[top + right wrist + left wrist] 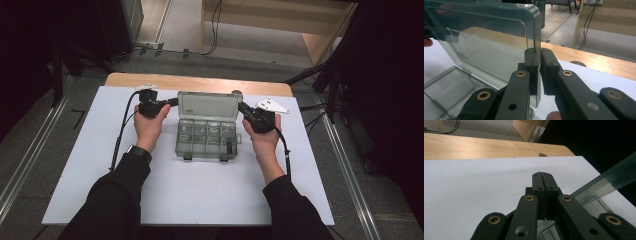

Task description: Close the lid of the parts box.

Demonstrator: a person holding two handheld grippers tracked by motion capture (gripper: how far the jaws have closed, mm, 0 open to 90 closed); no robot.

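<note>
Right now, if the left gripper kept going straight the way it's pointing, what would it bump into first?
Most likely the clear box lid. The left gripper, jaws shut together with nothing between them, points across at the lid's left edge. Whether it already touches is hard to tell from the high view.

We count one clear compartment box [207, 131], its single lid [208, 105] raised. Its tray shows two rows of compartments; how many sit in each row we cannot tell for sure. Two latches [187, 156] hang off its front edge. We count two hand-held grippers, a left hand-held gripper [172, 102] and a right hand-held gripper [243, 107], each with two jaws. One white sheet [200, 190] covers one wooden surface [200, 81].
</note>
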